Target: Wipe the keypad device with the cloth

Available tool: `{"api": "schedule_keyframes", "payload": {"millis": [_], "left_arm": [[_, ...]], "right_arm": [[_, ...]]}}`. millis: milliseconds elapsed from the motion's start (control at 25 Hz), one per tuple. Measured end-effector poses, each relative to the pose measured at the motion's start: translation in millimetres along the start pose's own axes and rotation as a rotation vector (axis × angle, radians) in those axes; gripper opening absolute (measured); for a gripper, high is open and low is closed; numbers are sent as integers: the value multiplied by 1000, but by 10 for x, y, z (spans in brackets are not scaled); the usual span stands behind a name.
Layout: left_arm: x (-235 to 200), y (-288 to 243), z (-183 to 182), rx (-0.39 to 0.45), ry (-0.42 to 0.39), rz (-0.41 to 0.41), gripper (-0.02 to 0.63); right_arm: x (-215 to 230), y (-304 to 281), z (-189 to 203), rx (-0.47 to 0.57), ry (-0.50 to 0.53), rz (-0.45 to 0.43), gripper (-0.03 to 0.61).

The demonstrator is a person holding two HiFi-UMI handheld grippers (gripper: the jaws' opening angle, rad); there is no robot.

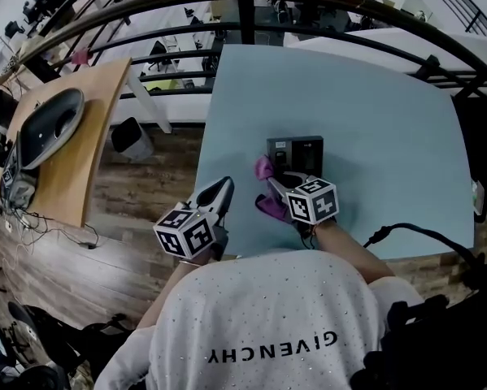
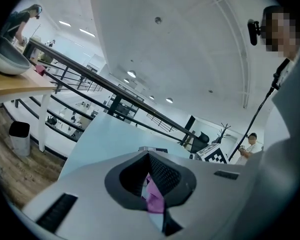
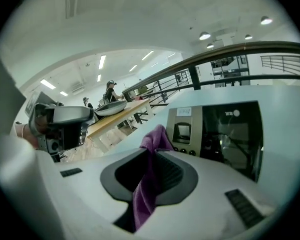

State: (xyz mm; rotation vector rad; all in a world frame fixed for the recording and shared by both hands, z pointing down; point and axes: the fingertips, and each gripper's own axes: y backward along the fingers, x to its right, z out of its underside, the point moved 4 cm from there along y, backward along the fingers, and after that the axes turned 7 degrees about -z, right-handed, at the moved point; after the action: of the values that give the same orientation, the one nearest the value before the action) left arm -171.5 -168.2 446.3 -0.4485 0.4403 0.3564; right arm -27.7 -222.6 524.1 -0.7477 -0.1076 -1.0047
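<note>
Head view looked steeply down over a person's shoulders at a pale blue table (image 1: 381, 112). The right claw (image 1: 271, 179) was pinching a purple cloth (image 1: 264, 168). In the right gripper view the cloth (image 3: 145, 194) was caught between the pressed-together jaws, bunched over their tips and hanging down behind them. Just ahead of that claw's tips, slightly to their right, the keypad device (image 1: 296, 151) lay flat on the table. It was a dark box with a small screen and a row of buttons. The bunched cloth sat at the device's near left corner; whether it touched, I could not tell. The left claw (image 1: 224, 188) was held to the left of the right claw, apart from cloth and device, and tilted upward. In the left gripper view its jaws met at the tips, with a sliver of purple showing through the slit behind them. Beyond both claws ran a dark railing (image 1: 251, 10).
</note>
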Motion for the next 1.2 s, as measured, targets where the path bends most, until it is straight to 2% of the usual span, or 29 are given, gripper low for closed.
{"api": "schedule_keyframes", "payload": {"millis": [440, 760, 1200], "left_arm": [[77, -41, -3, -13, -10, 10, 0], [304, -198, 50, -24, -18, 34, 0], [437, -330, 91, -29, -26, 46, 0]], "right_arm": [[364, 269, 46, 48, -92, 103, 46], [804, 743, 135, 124, -179, 235, 46], [1235, 1064, 185, 199, -267, 322, 48]]}}
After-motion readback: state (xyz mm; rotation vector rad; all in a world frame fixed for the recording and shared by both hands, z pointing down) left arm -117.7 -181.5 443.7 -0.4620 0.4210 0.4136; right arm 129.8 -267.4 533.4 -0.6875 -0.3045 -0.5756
